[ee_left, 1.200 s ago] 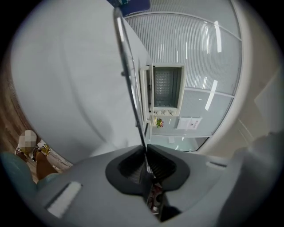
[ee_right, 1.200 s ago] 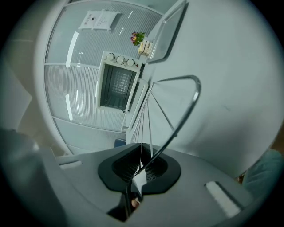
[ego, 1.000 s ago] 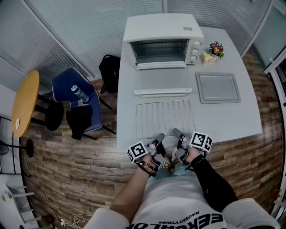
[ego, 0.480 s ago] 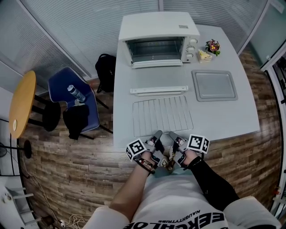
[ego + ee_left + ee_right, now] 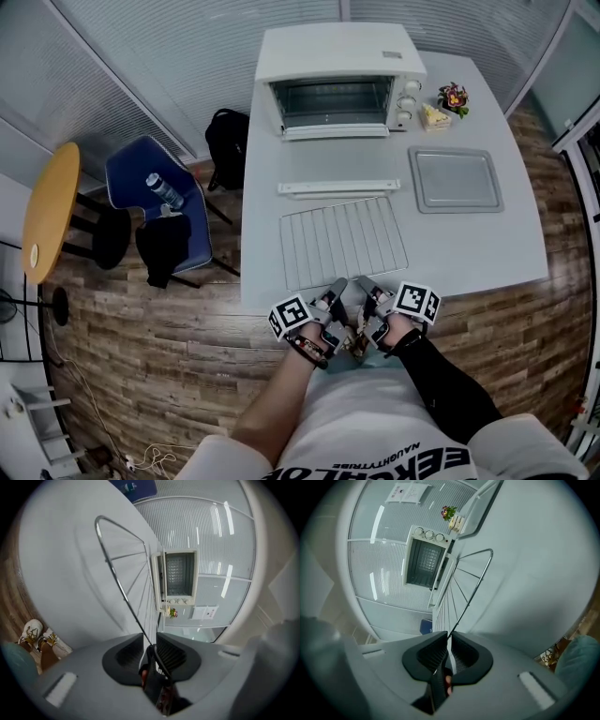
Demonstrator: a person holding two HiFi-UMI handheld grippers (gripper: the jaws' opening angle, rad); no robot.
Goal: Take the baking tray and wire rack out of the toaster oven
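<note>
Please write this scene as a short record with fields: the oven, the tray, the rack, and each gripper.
toaster oven: far end of the table, door open
baking tray: flat on the table, right of the open door
wire rack: on the table, in front of the door
left gripper: rack's near wire between its jaws, slightly apart, just opening
right gripper: jaws just closing, now pinching the rack's near wire
</note>
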